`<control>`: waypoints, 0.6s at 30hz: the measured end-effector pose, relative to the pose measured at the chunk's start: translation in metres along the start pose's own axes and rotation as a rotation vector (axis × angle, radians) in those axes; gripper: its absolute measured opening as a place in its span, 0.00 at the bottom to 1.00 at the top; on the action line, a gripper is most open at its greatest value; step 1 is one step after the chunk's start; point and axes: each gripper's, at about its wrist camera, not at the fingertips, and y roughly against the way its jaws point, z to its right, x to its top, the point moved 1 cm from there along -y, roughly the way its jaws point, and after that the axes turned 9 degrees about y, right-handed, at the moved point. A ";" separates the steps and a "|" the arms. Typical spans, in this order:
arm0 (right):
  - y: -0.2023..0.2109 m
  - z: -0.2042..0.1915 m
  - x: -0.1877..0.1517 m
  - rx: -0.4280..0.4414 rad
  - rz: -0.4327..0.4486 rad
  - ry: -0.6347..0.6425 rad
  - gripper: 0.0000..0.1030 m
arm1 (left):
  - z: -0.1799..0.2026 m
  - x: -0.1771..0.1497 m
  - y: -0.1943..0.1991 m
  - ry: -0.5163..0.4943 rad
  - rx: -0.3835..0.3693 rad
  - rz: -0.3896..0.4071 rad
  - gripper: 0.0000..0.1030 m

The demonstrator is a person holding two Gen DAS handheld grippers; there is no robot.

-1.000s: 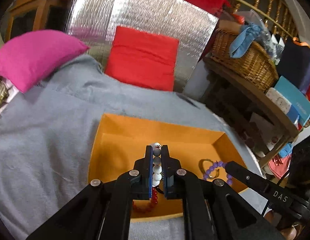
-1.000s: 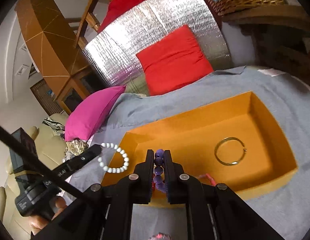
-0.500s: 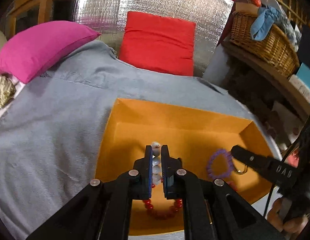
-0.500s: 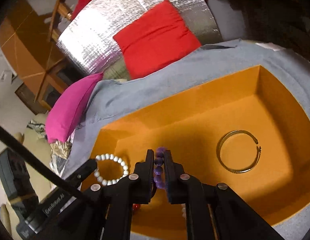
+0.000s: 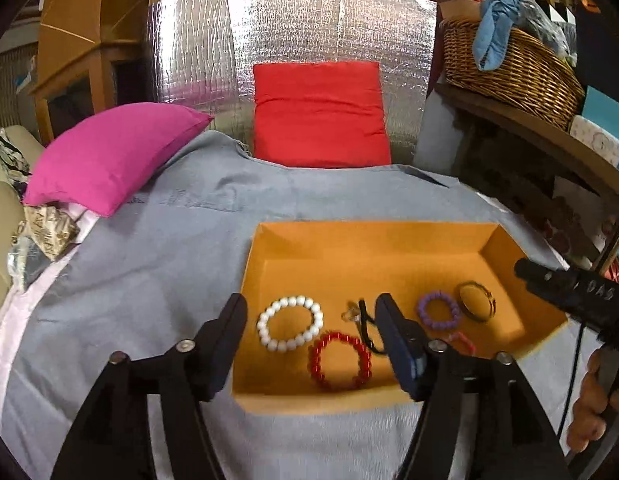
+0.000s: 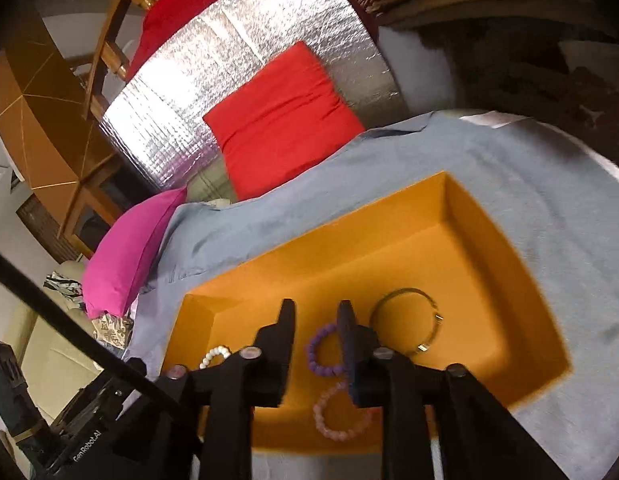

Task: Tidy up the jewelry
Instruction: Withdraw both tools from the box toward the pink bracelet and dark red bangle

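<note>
An orange tray [image 5: 369, 256] lies on a grey cloth. On its floor are a white bead bracelet [image 5: 289, 328], a red bead bracelet [image 5: 340, 361], a purple bracelet [image 5: 438, 315], a dark metal bangle [image 5: 476, 301], a pink bracelet [image 5: 463, 340] and a small ring on a black cord [image 5: 359, 316]. My left gripper [image 5: 311, 312] hovers over the tray's near edge, its jaws opening; the white bracelet lies loose below them. My right gripper [image 6: 316, 308] is also opening above the tray [image 6: 449, 264], and the purple bracelet [image 6: 321, 350] rests free under it, beside the bangle [image 6: 405, 320] and pink bracelet [image 6: 337, 416].
A pink cushion [image 5: 109, 156] and a red cushion [image 5: 321, 116] lean at the back against a silver foil panel [image 5: 293, 28]. On the right a wicker basket [image 5: 509, 64] sits on a wooden shelf. The grey cloth [image 5: 149, 264] spreads around the tray.
Both grippers went from shut to open. The white bracelet left the left jaws and the purple one left the right jaws; both now lie in the tray. Both views drew back.
</note>
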 end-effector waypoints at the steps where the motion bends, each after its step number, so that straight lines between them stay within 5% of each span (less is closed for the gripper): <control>1: 0.009 0.001 -0.002 -0.005 0.005 0.000 0.47 | 0.000 -0.004 0.007 -0.009 0.003 0.002 0.68; 10: 0.082 0.007 -0.027 -0.029 0.054 0.066 0.49 | -0.014 -0.063 0.051 -0.058 0.097 -0.003 0.69; 18: 0.111 0.017 -0.096 -0.046 -0.101 0.076 0.50 | -0.013 -0.110 0.077 -0.061 0.102 -0.033 0.71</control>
